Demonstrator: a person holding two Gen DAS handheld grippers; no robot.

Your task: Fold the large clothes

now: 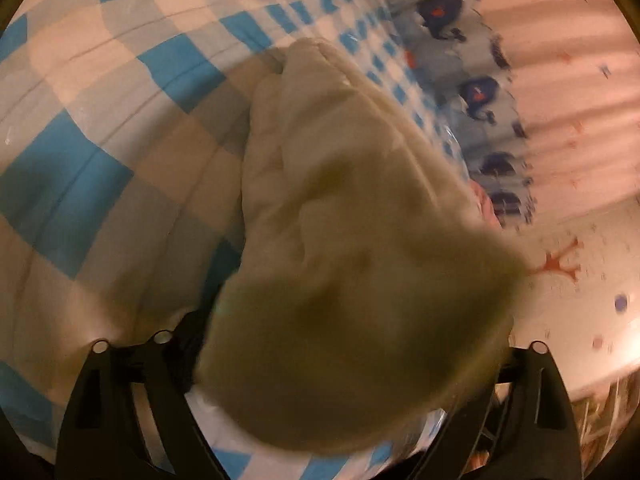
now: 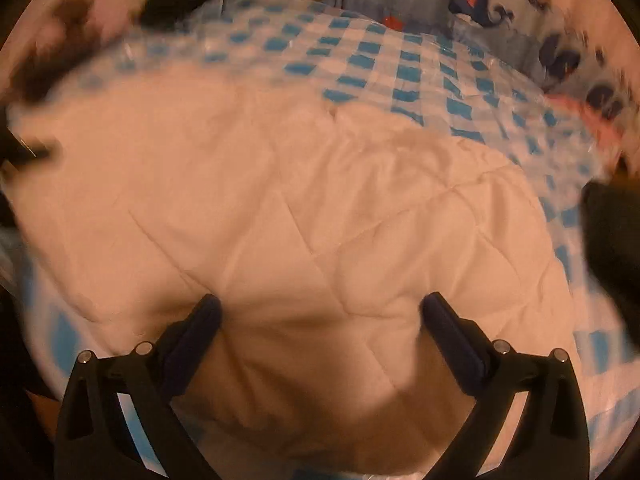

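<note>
Quilt (image 2: 304,216) lies on the bed (image 2: 400,64), right gripper (image 2: 320,320) spread wide above it. Left gripper (image 1: 340,360) is hidden under cloth; cannot tell its state. A shallow bite may slip.

No readable text, no labels, no brands, no numbers

Quilted garment (image 2: 280,208) on checked cloth (image 2: 380,60); curtain (image 2: 520,12) behind.

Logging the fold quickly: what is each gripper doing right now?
Left gripper: fingertips hidden by the cream quilted garment; cannot be told.
Right gripper: open, holding nothing.
</note>
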